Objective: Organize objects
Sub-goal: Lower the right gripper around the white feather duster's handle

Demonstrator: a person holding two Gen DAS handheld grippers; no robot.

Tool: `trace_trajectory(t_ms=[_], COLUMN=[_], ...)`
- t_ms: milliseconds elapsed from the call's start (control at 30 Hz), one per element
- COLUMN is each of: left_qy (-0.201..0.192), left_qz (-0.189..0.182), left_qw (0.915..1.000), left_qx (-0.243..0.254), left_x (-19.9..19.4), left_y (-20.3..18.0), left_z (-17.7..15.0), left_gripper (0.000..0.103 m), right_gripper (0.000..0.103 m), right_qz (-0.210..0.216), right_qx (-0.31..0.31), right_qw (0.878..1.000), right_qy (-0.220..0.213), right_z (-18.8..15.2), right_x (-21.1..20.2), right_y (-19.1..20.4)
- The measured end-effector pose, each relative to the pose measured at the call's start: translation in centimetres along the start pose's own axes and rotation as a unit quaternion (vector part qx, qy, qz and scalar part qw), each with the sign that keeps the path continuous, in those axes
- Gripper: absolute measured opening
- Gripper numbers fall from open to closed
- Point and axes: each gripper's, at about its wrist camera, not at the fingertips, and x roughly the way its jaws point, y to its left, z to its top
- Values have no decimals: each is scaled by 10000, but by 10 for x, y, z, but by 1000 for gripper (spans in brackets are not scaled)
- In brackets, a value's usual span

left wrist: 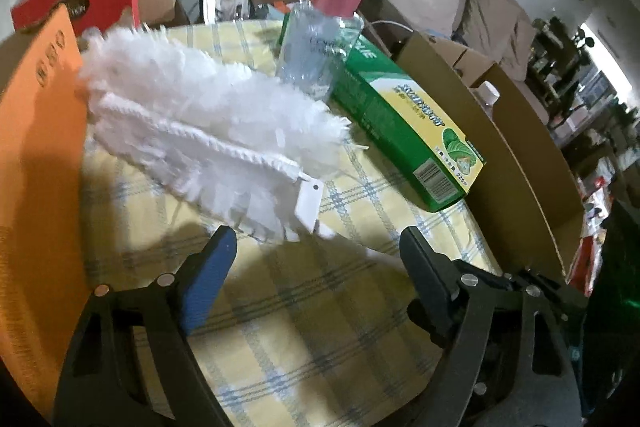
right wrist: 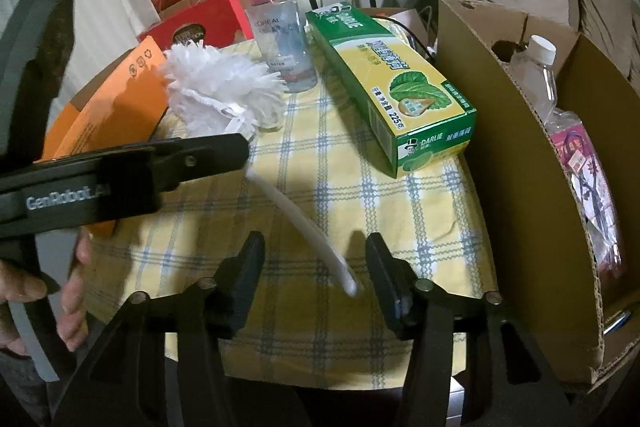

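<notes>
- White duster lying on the counter, on a yellow plaid cloth; fluffy head toward the far side, thin white handle running toward the near edge.
- Right hand-held gripper low over the handle's near end, jaws partly apart, handle tip between them; no pad visibly pressing on it.
- Left hand-held gripper just short of the duster's head in its own view, jaws wide apart and empty; in the right wrist view, its dark body crossing over the handle just below the head.
- A person's hand wrapped around the left tool's grip.
- Clear bottle with a pink cap standing upright beyond the duster head.
- Green and yellow toothpaste box lying flat just right of the bottle.
- Orange card leaning at the left, beside the duster head.
- Cardboard box at the counter's right edge, with a white-capped plastic bottle and a pink packet inside.
</notes>
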Motion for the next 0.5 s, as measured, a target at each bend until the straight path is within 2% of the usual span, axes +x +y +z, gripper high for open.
trace_trajectory(t_ms=[33, 100, 200, 367, 400, 467, 500], left_qy=[21, 55, 90, -24, -34, -22, -37], left_qz=[-41, -89, -276, -425, -465, -622, -628], left_qw=[10000, 9998, 9985, 9970, 9965, 9951, 9947], left_qx=[-42, -156, -463, -653, -690, -773, -818], left_x=[3, 8, 17, 18, 18, 18, 17], left_y=[0, 2, 9, 11, 12, 14, 16], left_z=[0, 0, -1, 1, 1, -1, -2], left_gripper=[80, 79, 79, 78, 76, 60, 58], right_gripper=[48, 38, 31, 22, 20, 16, 15], right_qz=[2, 47, 53, 197, 245, 435, 533], right_qx=[9, 17, -35, -131, -165, -213, -249], right_qw=[10000, 10000, 10000, 9996, 9995, 9987, 9981], right_qy=[11, 49, 66, 122, 135, 153, 158], right_z=[0, 0, -1, 0, 0, -1, -2], right_x=[1, 4, 6, 7, 7, 7, 6], right_y=[0, -1, -1, 5, 7, 11, 14])
